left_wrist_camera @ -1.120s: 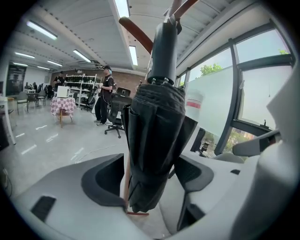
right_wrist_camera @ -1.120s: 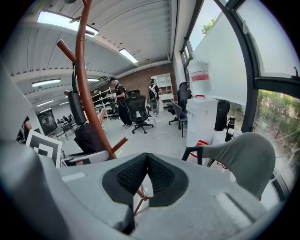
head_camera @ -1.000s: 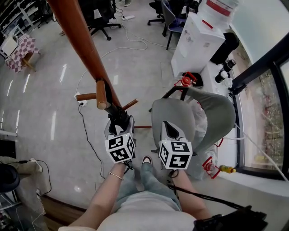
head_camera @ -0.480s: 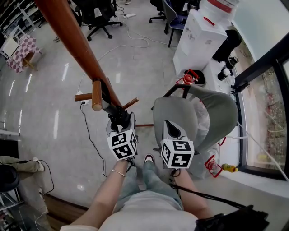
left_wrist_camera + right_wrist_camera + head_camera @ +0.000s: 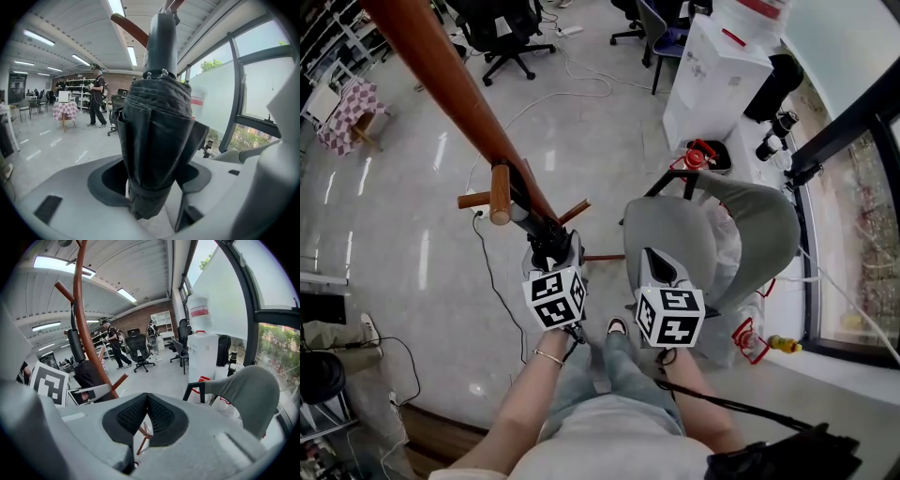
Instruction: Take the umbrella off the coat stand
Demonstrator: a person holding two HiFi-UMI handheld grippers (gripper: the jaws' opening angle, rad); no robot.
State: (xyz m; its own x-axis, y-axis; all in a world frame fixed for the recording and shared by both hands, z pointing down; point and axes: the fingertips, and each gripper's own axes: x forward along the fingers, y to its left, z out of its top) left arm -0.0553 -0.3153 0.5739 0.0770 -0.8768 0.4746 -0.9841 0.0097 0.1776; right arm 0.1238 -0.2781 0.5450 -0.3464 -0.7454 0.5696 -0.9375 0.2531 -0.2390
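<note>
1. Locate the folded umbrella (image 5: pixel 157 140) against the coat stand (image 5: pixel 441 80), running toward 11 o'clock from the left gripper (image 5: pixel 553 258).
2. Note left jaws closing, umbrella between them.
3. Note right gripper (image 5: pixel 656 272) at 3 o'clock, jaws together.

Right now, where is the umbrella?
In the head view, the folded black umbrella hangs left of centre against the coat stand, between the closing jaws of the left hand-held gripper.

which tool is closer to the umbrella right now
Left: the left tool has the umbrella between its closing jaws. The right tool sits apart on its right, shut and empty.
</note>
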